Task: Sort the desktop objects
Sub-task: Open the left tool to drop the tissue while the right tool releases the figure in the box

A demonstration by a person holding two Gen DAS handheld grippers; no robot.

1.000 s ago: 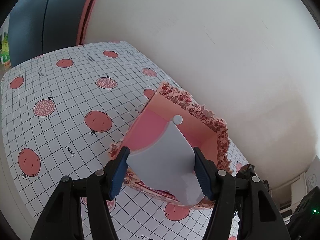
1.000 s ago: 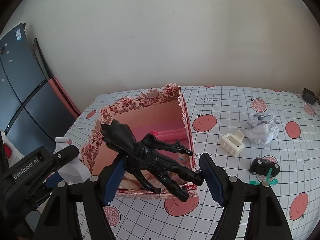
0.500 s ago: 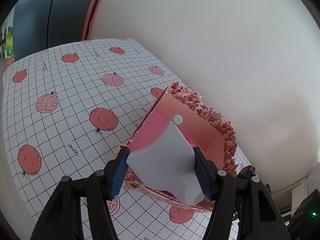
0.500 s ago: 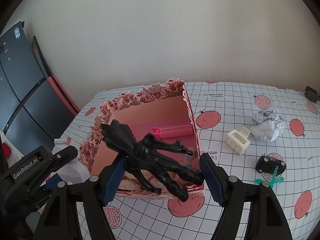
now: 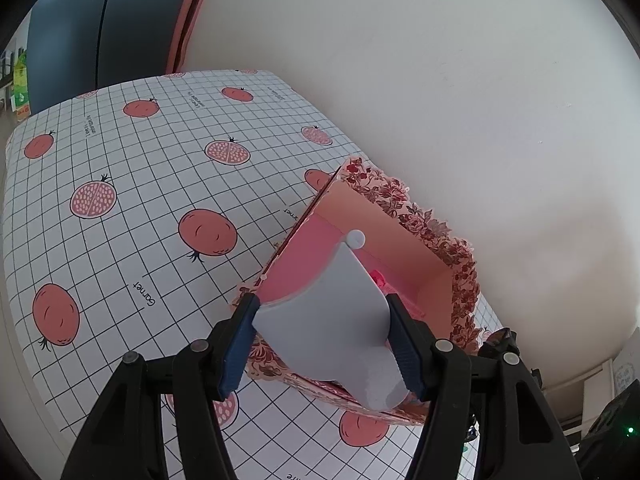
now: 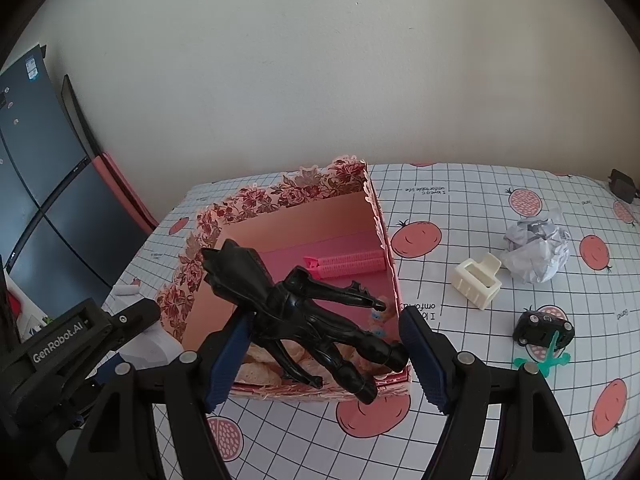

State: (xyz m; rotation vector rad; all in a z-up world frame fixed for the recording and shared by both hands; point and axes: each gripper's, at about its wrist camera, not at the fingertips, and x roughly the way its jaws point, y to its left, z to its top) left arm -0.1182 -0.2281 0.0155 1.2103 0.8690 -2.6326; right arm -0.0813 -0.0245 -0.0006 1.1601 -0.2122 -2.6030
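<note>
- Above the near edge of the floral box (image 5: 404, 200), the left gripper (image 5: 320, 344) is clamping a pale grey flat object (image 5: 328, 316) between its blue pads, with the object's narrow end and its small white knob pointing toward the far side of the box.
- Over the near left part of the same floral box (image 6: 280, 196), the right gripper (image 6: 324, 354) is carrying a black action figure (image 6: 304, 308); the left pad is touching the figure's torso and its feet are reaching to just beside the right pad, though whether that pad is pressing on them cannot be told.
- Inside the box, a pink clip (image 6: 346, 266) is lying against the far right wall on the pink floor.
- Right of the box, a cream hair claw (image 6: 478, 284) is sitting on the pomegranate tablecloth (image 6: 460, 200), with a crumpled paper ball (image 6: 536, 248) just beyond it to the right.
- Nearer and further right, a small black toy car (image 6: 542, 328) is resting beside a green plastic piece (image 6: 546, 358).
- At the left edge of the right wrist view, the left gripper's black body is showing, well clear of the figure.
</note>
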